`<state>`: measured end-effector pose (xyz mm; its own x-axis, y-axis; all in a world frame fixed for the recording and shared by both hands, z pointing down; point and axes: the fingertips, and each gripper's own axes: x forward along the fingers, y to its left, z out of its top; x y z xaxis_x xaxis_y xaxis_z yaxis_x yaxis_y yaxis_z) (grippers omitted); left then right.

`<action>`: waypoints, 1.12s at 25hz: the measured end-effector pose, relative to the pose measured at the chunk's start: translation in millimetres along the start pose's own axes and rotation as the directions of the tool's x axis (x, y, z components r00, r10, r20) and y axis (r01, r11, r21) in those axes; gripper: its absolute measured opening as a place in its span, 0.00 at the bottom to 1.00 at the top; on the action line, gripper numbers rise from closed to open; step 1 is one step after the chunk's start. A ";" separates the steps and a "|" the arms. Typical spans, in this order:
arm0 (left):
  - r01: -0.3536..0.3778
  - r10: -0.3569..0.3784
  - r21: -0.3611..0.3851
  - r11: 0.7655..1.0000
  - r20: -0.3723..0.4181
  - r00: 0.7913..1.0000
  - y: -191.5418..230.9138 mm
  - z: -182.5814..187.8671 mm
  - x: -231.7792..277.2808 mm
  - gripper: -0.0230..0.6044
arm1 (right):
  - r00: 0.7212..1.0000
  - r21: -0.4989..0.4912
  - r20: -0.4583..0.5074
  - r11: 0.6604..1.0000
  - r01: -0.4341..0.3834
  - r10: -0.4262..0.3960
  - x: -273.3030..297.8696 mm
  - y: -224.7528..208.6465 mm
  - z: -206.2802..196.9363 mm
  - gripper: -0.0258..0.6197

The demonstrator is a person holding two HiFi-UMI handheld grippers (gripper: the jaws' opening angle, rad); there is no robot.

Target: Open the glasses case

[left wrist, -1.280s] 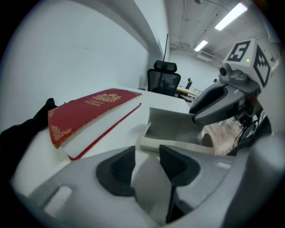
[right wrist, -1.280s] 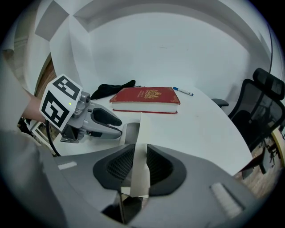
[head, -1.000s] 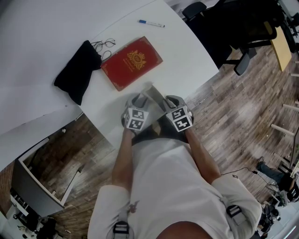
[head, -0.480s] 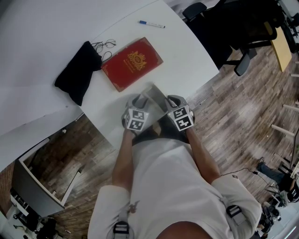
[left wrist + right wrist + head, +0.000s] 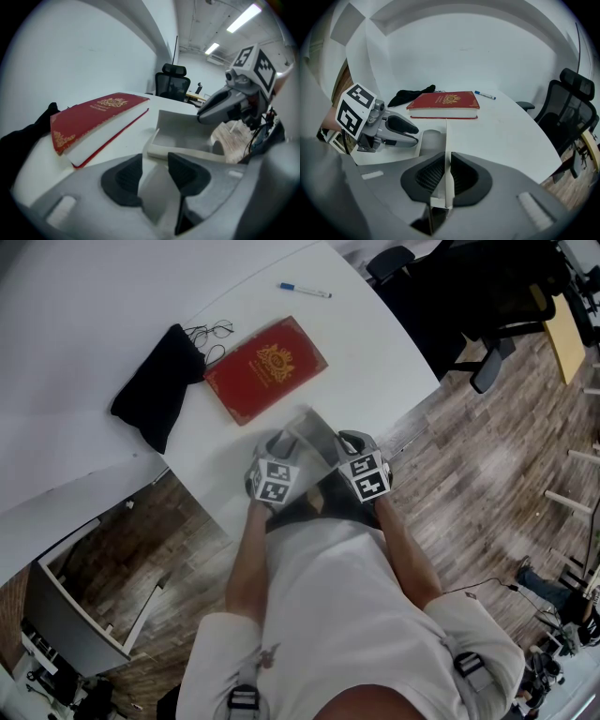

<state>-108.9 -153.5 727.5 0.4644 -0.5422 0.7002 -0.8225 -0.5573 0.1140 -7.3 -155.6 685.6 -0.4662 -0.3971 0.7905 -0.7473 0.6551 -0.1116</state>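
The right gripper (image 5: 446, 174) has just closed its jaws tighter on the glasses case lid (image 5: 446, 136)

An office: a curved white table (image 5: 384, 352) carrying a pen (image 5: 304, 288) and a red book (image 5: 265, 367), black swivel office chairs (image 5: 497, 306) on a wood-plank floor (image 5: 487, 474), and strip lights (image 5: 241, 18) along the ceiling.

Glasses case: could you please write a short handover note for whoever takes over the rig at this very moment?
Left gripper: shut on the near end of the glasses case, at the table's near edge.
Right gripper: jaws have just closed further, pinching the thin lid.
Done: lid stands raised; tray looks empty.
Left: probably swing the lid fully back, then let go.
Farther back: red book, glasses, black pouch, pen.
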 end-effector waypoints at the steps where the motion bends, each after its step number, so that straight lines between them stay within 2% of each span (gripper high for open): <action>1: 0.000 0.000 0.001 1.000 0.000 1.000 0.1 -0.2 -0.1 0.31 | 1.000 0.001 0.000 1.000 0.005 -0.005 0.2 -0.8 -0.3 0.10; 7: 0.004 -0.004 0.000 1.000 -0.013 1.000 -0.6 -3.1 0.0 0.31 | 0.999 0.007 0.002 0.999 0.038 -0.038 -0.3 -8.8 -1.5 0.10; 17: -0.014 0.014 -0.027 1.000 0.030 0.999 0.0 3.6 -4.8 0.31 | 0.998 0.006 0.027 0.999 0.051 -0.051 -4.9 -5.5 3.4 0.11; 23: -0.035 0.037 -0.033 0.999 0.079 0.996 1.1 19.1 -19.7 0.31 | 0.994 -0.001 0.087 0.998 0.061 -0.061 -12.7 0.0 12.6 0.20; 28: -0.045 0.047 -0.018 0.999 0.137 0.989 1.1 37.6 -36.5 0.31 | 0.978 -0.006 0.183 0.994 0.106 -0.103 -29.4 3.5 29.1 0.20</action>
<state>-114.4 -158.0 675.5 0.4659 -0.6489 0.6016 -0.8483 -0.5208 0.0951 -9.9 -160.4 644.5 -0.4654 -0.5733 0.6743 -0.7894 0.6134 -0.0233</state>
